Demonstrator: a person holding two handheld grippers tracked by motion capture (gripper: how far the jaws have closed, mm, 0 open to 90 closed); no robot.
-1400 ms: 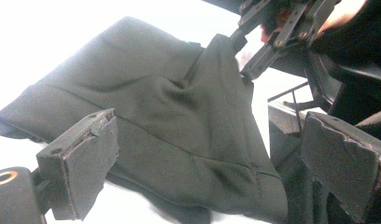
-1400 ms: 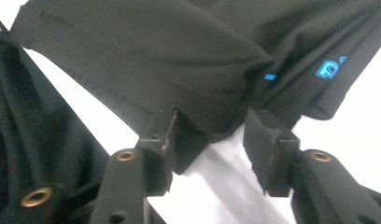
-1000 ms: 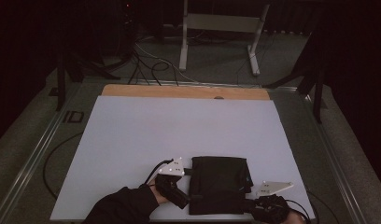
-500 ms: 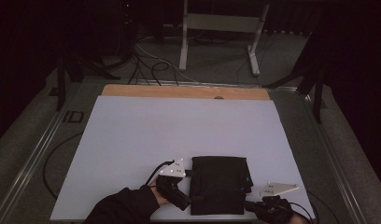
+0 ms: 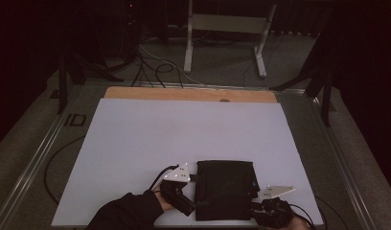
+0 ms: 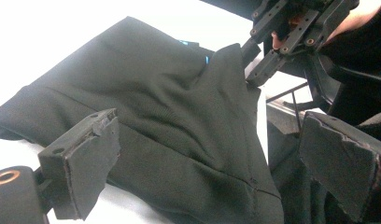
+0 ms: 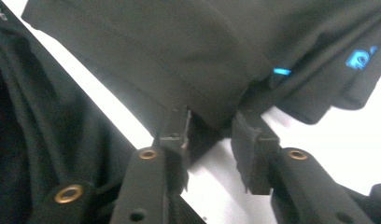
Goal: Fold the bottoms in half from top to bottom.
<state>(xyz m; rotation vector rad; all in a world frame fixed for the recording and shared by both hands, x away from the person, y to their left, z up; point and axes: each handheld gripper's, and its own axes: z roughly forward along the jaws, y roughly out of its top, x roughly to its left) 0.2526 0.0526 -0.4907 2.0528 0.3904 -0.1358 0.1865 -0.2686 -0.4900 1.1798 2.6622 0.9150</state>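
A black folded garment [image 5: 225, 189] lies flat near the front edge of the white table [image 5: 184, 134]. My left gripper [image 5: 194, 206] is at its near left corner. In the left gripper view it [image 6: 212, 135] stands wide open, with the cloth [image 6: 170, 112] below and between the jaws. My right gripper [image 5: 258, 211] is at the garment's near right corner. Its jaws have just been opening. In the right gripper view they [image 7: 212, 126] stand a little apart, with the hem of the garment [image 7: 202, 51] between the tips and not pinched. A blue logo [image 7: 358, 59] shows on the cloth.
A wooden strip [image 5: 189, 94] runs along the table's far edge. Behind it on the dark floor stand a metal frame [image 5: 222, 24] and loose cables [image 5: 155, 67]. Another cable [image 5: 50, 167] curls beside the table's left edge.
The right gripper dipped slightly toward the near edge and came back. The garment and the left gripper have stayed where they were.
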